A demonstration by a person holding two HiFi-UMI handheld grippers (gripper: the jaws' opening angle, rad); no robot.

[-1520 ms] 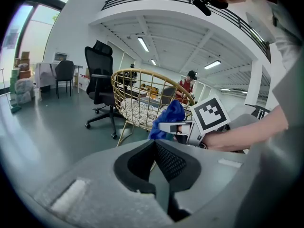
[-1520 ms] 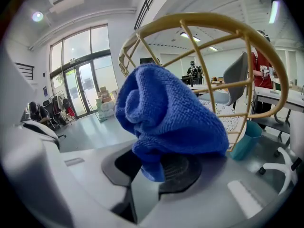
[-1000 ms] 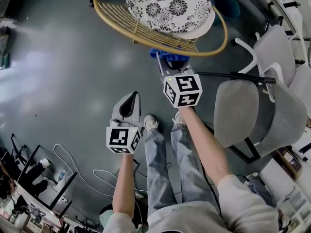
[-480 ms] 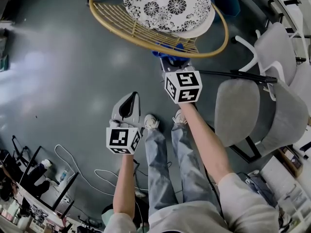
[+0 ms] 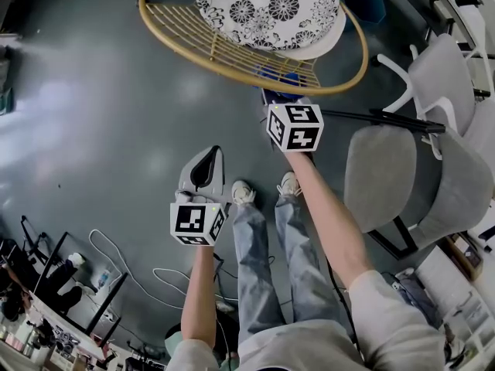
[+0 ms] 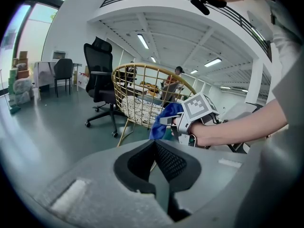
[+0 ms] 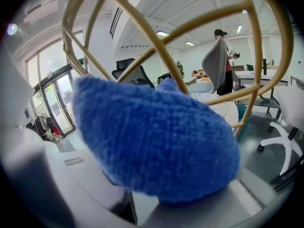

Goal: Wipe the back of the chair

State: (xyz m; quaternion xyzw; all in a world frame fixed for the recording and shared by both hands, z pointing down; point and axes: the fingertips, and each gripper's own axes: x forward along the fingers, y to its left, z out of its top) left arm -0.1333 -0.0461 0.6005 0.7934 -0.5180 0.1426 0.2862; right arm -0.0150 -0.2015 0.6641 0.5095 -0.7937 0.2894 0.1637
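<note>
A round gold wire chair (image 5: 232, 60) with a flower-patterned cushion (image 5: 267, 10) stands at the far side of the floor. My right gripper (image 5: 278, 93) is shut on a blue knitted cloth (image 5: 280, 76), which is pressed against the outside of the chair's back rungs. In the right gripper view the cloth (image 7: 152, 137) fills the middle, with gold rungs (image 7: 190, 27) just beyond it. The left gripper view shows the chair (image 6: 142, 87) and the cloth (image 6: 164, 122) from the side. My left gripper (image 5: 206, 159) hangs lower left, shut with nothing in it, well clear of the chair.
Grey office chairs (image 5: 387, 176) and a white one (image 5: 448, 76) crowd the right side. A black office chair (image 6: 102, 75) stands beyond the gold chair. Cables (image 5: 116, 261) lie on the floor at lower left. My shoes (image 5: 244, 193) are just below the grippers.
My right gripper has pushed the blue cloth farther forward, up along the chair's back rungs. The left gripper has stayed where it was.
</note>
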